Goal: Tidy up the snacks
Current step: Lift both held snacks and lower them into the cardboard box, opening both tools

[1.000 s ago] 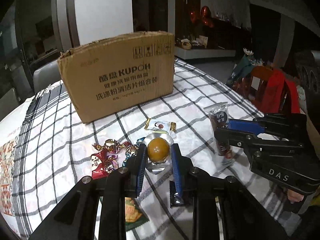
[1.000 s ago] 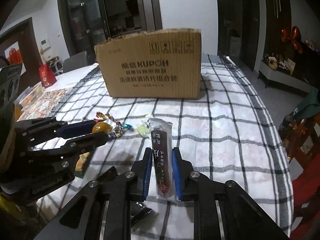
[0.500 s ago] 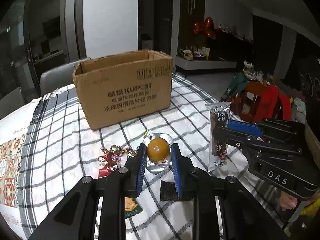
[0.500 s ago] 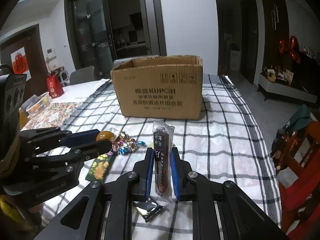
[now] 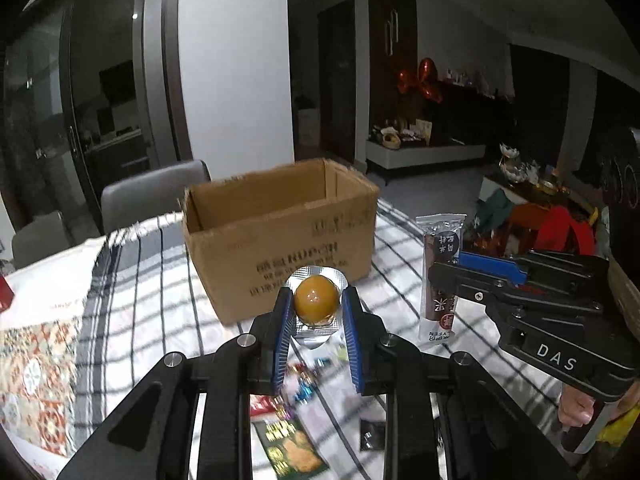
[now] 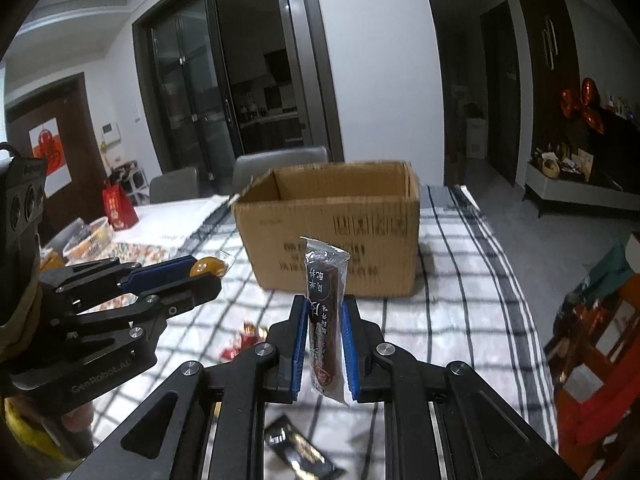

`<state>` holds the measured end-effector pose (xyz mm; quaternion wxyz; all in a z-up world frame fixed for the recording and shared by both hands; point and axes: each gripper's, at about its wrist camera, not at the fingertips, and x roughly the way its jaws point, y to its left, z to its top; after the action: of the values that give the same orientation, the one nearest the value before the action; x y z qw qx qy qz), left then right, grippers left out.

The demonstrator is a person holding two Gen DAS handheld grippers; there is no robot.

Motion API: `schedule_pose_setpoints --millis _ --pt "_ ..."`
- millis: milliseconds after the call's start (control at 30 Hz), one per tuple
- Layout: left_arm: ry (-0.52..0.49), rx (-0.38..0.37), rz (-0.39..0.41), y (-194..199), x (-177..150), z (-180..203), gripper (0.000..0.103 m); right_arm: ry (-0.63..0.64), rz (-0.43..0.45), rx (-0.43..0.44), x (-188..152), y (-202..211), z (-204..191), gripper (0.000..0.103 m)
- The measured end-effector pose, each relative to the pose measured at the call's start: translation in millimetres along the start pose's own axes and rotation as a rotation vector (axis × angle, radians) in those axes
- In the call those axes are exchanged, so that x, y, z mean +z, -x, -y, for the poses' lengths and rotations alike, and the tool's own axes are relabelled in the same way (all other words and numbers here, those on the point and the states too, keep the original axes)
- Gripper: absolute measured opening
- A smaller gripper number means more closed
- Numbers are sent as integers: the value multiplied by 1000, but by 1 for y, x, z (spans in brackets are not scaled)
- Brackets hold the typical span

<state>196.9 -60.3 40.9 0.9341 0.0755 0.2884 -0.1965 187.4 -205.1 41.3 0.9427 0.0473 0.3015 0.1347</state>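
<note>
We had both claws loaded: left gripper (image 5: 316,322) clamped on the yolk pack (image 5: 316,300), right gripper (image 6: 324,344) clamped on the bar (image 6: 325,312), held upright. The box (image 6: 332,232) sat straight ahead of both, open top facing up, roughly equally near. Loose candies (image 5: 304,384) and packets lay on the cloth (image 6: 460,280) below; nothing blocked the path.

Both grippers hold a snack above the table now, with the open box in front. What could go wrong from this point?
1. The left gripper pinches the round egg-yolk snack only by its sides; the smooth dome might slip out.
2. The long snack stick in the right gripper stands tall and could catch the cardboard box wall.
3. The grippers are close together and may bump over the opening.
</note>
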Motion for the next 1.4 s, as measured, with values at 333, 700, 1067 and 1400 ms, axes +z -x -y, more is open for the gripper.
schedule_pose_setpoints --millis 333,700,1067,1400 --pt "-31 44 57 -5 52 -24 25 14 57 28 61 -16 0 18" --pt "-19 41 54 -29 93 -50 25 34 88 15 115 -48 3 18" --pt "2 43 27 -77 120 -76 25 86 44 -27 144 -97 6 18" --pt "12 37 -32 -120 125 -81 31 90 -46 -83 142 -140 21 19"
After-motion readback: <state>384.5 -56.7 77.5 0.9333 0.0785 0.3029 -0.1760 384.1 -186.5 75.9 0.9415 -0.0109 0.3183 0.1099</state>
